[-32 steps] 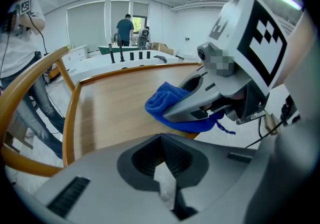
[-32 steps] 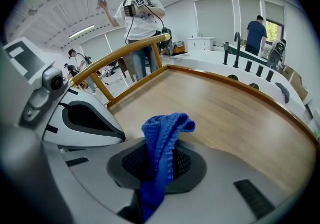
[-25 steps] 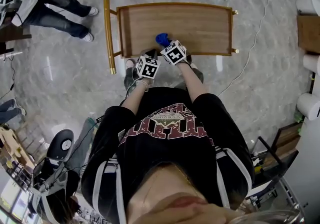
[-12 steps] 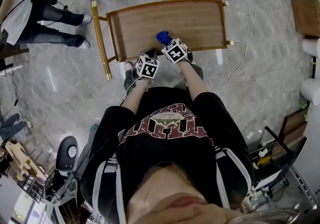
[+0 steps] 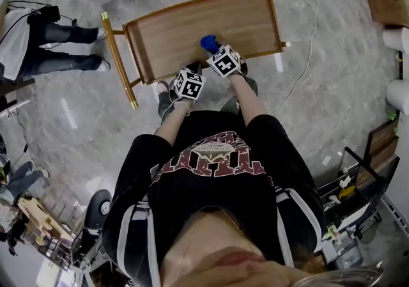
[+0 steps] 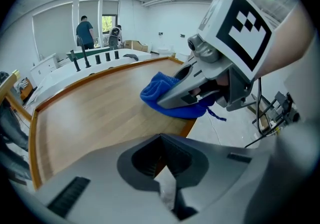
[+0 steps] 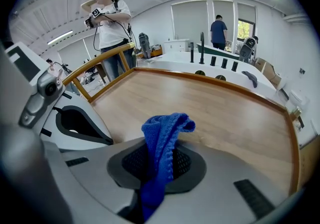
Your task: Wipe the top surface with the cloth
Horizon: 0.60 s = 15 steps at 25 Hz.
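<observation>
Blue cloth stands bunched between the closed jaws of the right tool, which grips it, one fold rising above the jaws and a tail hanging below. Seen from the left tool's camera, the cloth lies against the wooden tabletop just inside its near edge, with the right tool on top of it. The left tool has its jaws drawn together with nothing between them. It hovers at the tabletop's near edge, just beside the right tool.

From the head camera, the person holding both tools stands at the near long side of the tabletop. The left tool sits at that edge and the right tool reaches over it. The cloth shows just ahead of the right tool. A raised rim runs round the tabletop, and a gold rail stands off its left end.

Beyond that rail an onlooker in a white top stands on the grey marbled floor. A cable trails across the floor off the tabletop's right end. Past the tabletop's far edge, the right tool's camera shows another person, back turned, near a window.
</observation>
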### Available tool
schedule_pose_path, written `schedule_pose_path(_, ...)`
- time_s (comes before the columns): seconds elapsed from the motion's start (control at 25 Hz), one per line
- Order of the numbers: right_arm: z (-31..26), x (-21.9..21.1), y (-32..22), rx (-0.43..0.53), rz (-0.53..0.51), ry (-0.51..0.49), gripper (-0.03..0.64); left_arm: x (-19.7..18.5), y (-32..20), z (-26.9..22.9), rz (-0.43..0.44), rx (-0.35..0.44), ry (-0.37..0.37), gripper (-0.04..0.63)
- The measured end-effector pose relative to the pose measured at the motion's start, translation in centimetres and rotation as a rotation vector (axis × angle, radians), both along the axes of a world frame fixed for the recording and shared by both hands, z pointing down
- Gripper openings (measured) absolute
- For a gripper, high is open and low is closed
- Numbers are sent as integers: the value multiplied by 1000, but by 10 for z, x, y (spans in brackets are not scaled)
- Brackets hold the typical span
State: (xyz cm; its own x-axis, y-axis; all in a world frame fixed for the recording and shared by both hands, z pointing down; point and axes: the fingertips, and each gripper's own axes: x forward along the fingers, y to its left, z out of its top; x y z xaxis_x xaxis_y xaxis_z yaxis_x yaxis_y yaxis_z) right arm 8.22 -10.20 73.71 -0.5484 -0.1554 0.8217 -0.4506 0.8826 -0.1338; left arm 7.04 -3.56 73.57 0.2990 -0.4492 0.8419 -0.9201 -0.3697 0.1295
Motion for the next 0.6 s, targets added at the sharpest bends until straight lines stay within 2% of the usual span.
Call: schedule_pose_path(0.6, -1, 45, -20, 20, 72, 23, 55, 27, -18, 4, 73, -27, -4, 46)
